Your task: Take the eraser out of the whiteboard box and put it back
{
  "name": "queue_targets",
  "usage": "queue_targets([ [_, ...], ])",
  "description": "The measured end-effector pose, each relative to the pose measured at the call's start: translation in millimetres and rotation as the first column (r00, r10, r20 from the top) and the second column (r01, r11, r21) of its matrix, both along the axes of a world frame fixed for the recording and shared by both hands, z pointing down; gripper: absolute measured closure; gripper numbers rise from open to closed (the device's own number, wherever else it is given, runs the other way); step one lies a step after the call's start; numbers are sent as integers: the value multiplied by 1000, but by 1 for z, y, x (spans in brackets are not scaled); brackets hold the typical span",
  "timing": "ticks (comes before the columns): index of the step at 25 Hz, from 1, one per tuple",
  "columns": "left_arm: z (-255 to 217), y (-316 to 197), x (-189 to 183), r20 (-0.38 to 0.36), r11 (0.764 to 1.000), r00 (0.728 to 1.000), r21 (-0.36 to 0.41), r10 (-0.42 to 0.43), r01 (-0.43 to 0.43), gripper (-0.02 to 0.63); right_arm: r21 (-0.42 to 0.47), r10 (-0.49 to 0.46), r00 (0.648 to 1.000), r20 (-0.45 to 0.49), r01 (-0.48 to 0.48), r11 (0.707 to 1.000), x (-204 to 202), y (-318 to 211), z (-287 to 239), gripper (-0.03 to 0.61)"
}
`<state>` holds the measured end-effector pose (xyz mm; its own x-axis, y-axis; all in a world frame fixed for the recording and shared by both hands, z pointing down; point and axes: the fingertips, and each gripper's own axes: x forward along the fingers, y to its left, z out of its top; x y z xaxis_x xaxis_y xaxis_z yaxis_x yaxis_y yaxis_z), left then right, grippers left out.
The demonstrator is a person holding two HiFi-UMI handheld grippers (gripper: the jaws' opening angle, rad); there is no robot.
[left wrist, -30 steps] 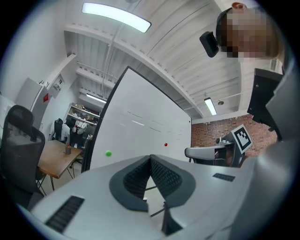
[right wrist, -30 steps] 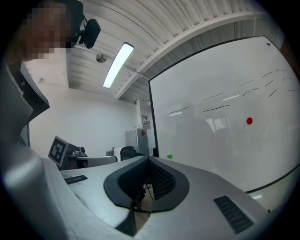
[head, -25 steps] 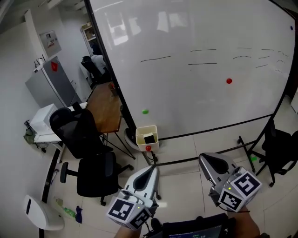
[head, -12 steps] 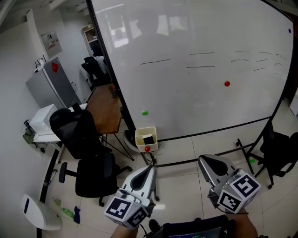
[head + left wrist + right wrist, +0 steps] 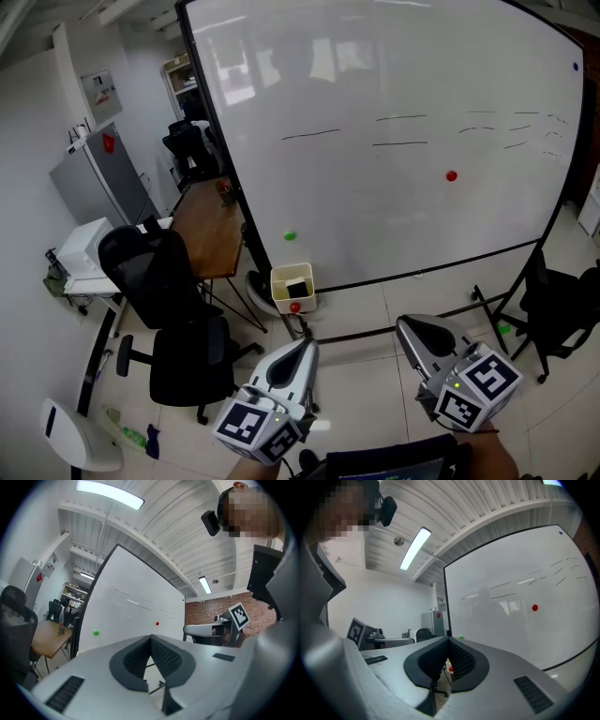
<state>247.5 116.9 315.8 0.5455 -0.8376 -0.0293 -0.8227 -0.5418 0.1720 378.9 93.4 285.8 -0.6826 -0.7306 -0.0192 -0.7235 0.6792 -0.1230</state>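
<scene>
A cream whiteboard box hangs at the lower left corner of the whiteboard, with the dark eraser inside it and a red magnet on its front. My left gripper is low in the head view, well short of the box, shut and empty. To its right my right gripper is also shut with nothing in it. In the left gripper view the jaws meet at the tip before the board. The right gripper view shows the right gripper closed the same way, and the box peeks between its jaws.
Two black office chairs stand left of the box beside a wooden desk. Another black chair is at the right by the whiteboard's stand leg. On the board are a green magnet and a red magnet.
The head view has tilted slightly, so the board and box sit a little lower in the picture. Both grippers stay where they were, still closed.
</scene>
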Motion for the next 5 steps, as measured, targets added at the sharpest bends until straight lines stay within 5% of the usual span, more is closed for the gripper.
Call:
queue_targets([
  [5,1,12,5,-4,1000,1000,8,5,-5,586,1,1,1000,-1,-1,1000,2,14,4,560],
])
